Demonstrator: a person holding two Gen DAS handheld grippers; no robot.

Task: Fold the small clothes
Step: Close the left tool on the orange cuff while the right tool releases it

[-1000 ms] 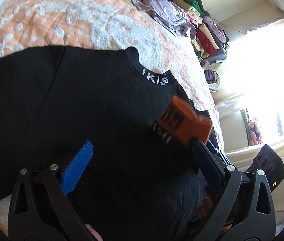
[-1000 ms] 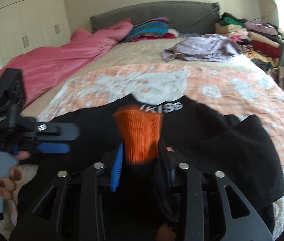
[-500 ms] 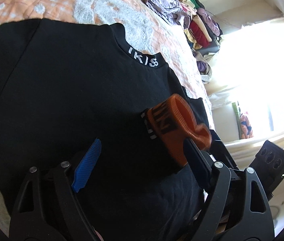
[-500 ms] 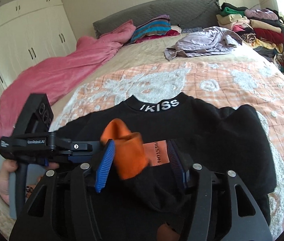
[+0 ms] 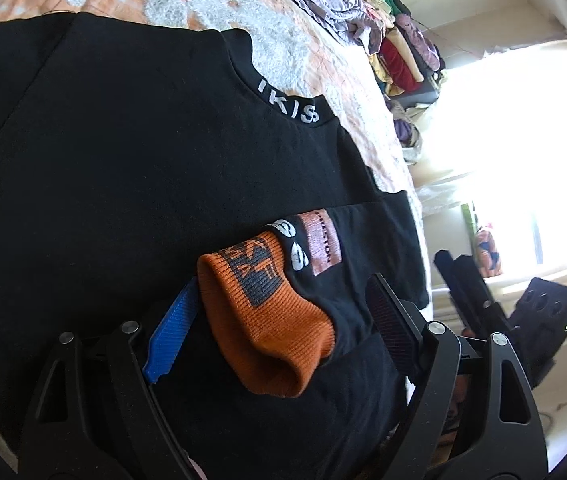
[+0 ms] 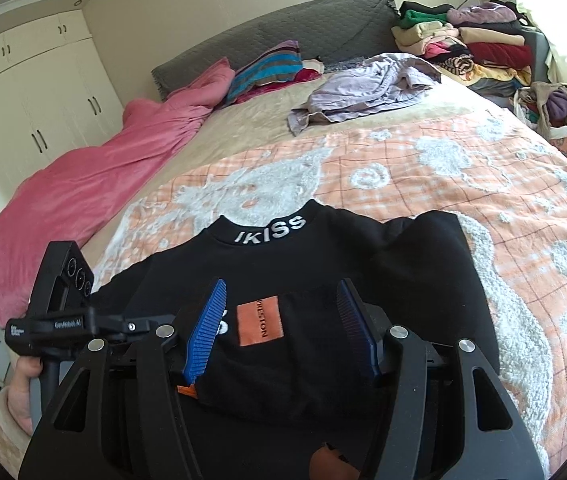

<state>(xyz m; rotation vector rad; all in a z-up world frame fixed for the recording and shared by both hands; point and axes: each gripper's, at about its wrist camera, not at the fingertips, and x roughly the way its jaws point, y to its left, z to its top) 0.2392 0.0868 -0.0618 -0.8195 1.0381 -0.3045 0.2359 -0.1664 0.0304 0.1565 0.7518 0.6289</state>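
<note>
The right gripper (image 6: 281, 324) has just let go of the orange cuff (image 5: 271, 316); the sleeve now lies folded across the black sweatshirt (image 6: 323, 264), lower centre. The left gripper (image 5: 279, 320) has narrowed, seemingly unclamped around the cuff.

A bed (image 6: 463, 168) with a grey quilted headboard (image 6: 283, 36) carries an orange-and-white patterned blanket (image 6: 423, 184). A black sweatshirt (image 6: 315, 264) lettered "IKISS" at the collar lies flat on the blanket's near end. Farther back, a crumpled lavender garment (image 6: 367, 88) rests on the beige sheet (image 6: 251, 120), a pink duvet (image 6: 95, 176) is bunched along the left side, and a striped pillow (image 6: 267, 68) lies by the headboard.
</note>
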